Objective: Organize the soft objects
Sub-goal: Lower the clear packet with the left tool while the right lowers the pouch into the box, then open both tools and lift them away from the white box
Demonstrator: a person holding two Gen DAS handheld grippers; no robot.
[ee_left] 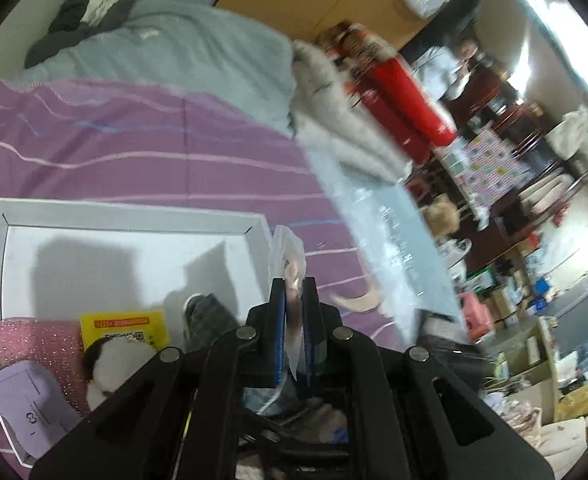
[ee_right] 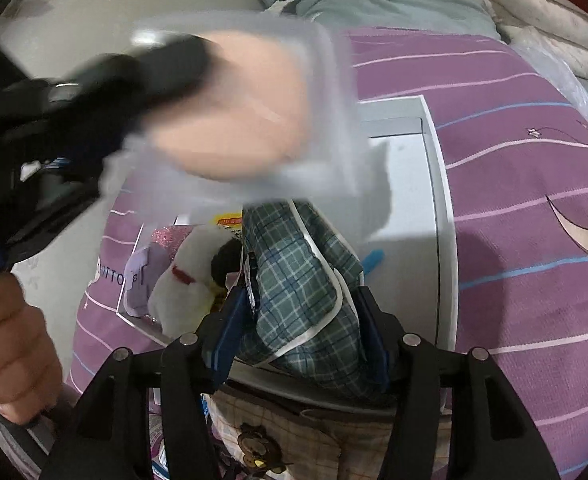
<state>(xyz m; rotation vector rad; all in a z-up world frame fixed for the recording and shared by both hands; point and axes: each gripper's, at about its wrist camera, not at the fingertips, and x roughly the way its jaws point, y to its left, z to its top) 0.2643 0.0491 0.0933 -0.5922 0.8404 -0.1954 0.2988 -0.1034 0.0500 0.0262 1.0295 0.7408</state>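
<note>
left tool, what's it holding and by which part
The left tool is shut on a clear plastic bag with a peach pad inside, pinched at the bag's edge.

Purple striped bedsheet (ee_left: 134, 152), grey blanket (ee_left: 198, 48)

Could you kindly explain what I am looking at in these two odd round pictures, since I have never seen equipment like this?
There is no robot here: a person holds a two-finger gripper in each hand, and a fisheye camera on each looks forward along its fingers. One picture is from the left gripper, the other from the right gripper. Below them is a bed with a purple striped sheet, and on it a white tray holding a plush toy, a yellow packet, a glittery pink item and a lilac pouch. The left gripper is shut on a clear bag with something peach-coloured inside. A green plaid cloth item sits between the right gripper's fingers; whether they press it is unclear.
</note>
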